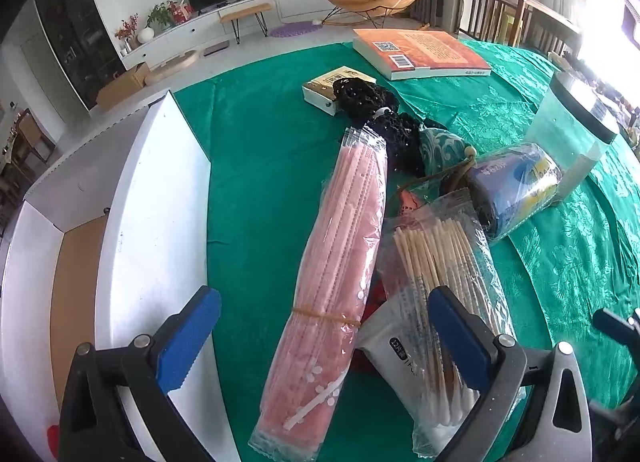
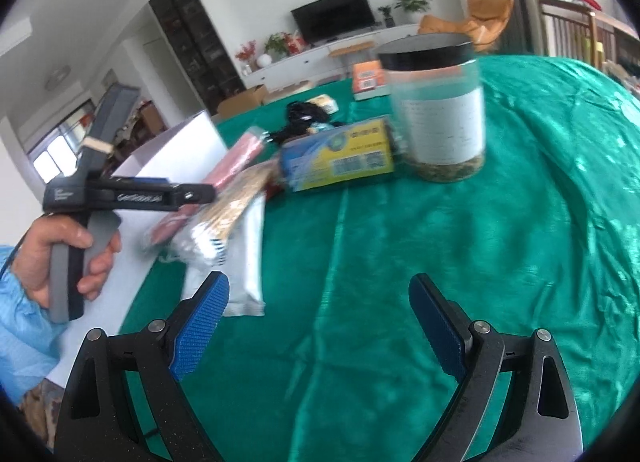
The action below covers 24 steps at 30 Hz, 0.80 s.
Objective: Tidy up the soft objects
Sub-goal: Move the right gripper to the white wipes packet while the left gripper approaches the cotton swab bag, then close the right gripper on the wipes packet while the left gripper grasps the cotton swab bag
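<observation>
A long pack of pink face masks (image 1: 340,254) lies on the green tablecloth (image 1: 260,165), bound by a rubber band. My left gripper (image 1: 324,326) is open with its blue pads either side of the pack's near end, not closed on it. To its right lie a bag of cotton swabs (image 1: 444,258) and a grey wipes pack (image 1: 396,358). A black net item (image 1: 372,101) lies at the far end. My right gripper (image 2: 320,322) is open and empty over bare cloth. The mask pack also shows in the right wrist view (image 2: 236,161).
An open white cardboard box (image 1: 152,197) stands left of the masks. A blue roll of bags (image 1: 516,189), a clear jar with black lid (image 1: 572,129), a small box (image 1: 328,87) and an orange book (image 1: 424,51) sit further back. The left hand tool (image 2: 120,193) shows at left.
</observation>
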Motion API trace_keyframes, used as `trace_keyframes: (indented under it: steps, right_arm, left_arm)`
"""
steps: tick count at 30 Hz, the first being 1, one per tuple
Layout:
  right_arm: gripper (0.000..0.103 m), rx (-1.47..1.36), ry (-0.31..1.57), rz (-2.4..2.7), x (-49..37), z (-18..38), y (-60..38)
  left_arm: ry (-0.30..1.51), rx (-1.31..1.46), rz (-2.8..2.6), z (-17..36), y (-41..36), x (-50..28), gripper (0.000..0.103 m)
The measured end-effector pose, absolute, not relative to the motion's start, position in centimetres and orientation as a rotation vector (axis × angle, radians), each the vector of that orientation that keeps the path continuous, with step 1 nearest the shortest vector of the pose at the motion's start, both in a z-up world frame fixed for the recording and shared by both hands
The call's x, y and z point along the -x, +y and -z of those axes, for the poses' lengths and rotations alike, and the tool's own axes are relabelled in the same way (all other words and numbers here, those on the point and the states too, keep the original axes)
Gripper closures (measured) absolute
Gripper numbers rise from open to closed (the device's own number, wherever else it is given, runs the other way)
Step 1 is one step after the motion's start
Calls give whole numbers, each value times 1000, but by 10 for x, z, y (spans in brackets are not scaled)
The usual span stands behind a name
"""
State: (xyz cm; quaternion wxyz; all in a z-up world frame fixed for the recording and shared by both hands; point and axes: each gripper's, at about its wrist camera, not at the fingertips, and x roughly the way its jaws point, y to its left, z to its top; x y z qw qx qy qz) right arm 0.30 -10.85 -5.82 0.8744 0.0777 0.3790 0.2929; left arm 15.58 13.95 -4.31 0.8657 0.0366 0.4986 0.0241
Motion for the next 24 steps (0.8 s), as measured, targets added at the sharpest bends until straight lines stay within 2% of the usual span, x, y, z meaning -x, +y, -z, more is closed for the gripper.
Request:
trace_keyframes:
  steps: [4, 9, 10, 11, 18, 24]
  right_arm:
    - [10, -125, 850, -699, -10, 61, -46]
    - [13, 114, 936, -688, -27, 81, 23]
    - [18, 162, 940, -683, -26, 84, 27]
    - [33, 202, 923, -664, -21, 84, 25]
    - [34, 65, 1038, -526, -11, 79, -91]
    - [30, -36, 1029, -289, -59, 83, -197]
  left_arm:
    - [1061, -58, -17, 42, 137, -160, 1]
    - [1083, 27, 30, 44, 141, -163, 1]
    - [1088, 41, 38, 45, 142, -164, 1]
    - [1092, 46, 44, 47, 143, -164, 1]
    - [1116, 58, 37, 67, 143, -168, 1]
    - [1167, 14, -1, 83, 138, -164, 1]
